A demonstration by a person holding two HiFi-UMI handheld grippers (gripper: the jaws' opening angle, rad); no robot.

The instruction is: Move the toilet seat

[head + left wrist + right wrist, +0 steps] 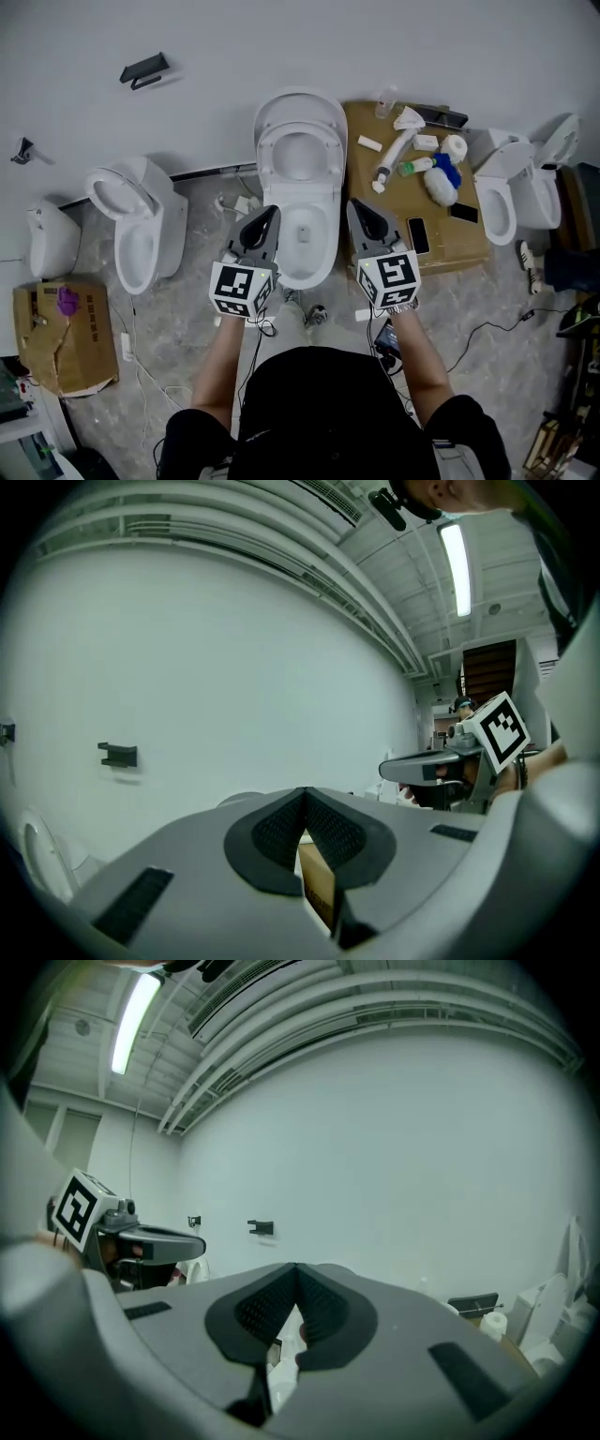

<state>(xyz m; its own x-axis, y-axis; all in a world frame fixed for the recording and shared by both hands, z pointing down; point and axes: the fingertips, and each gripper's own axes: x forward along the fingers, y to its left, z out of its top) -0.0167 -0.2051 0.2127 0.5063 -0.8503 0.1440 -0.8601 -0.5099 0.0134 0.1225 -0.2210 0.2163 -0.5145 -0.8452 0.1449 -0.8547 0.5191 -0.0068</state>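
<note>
Currently holding the left gripper [271,215] and the right gripper [357,206] side by side over the bowl [305,258] of the middle toilet, both with jaws pressed fully together and gripping nothing. Can make out the toilet seat [267,150] tipped up at the back of that bowl, apparently leaning on the raised lid [300,105] close against the wall [281,42], ahead of both tips and untouched. Through either gripper view, only bare wall ahead and no seat, so probably aimed too high for a clean approach. Main worry: reaching in with jaws shut and merely nudging the ring instead of clasping it. Could tip it past balance that way and let it drop hard onto the porcelain. Would need to open first, then close on the ring's free edge alone. By pinching ring and lid together, would likely drag both down. Also a fair chance of slipping off the smooth, glossy plastic with too shallow a bite on the curved rim. To the right, risk of clipping the desk [450,248] just beside the toilet, crowded with a brush [441,178], a bottle [412,167], a paper roll [455,147] and a phone [418,234], if swinging the right gripper wide. Underfoot, loose cables [478,337] across the floor [187,309], easy to snag when stepping closer.
</note>
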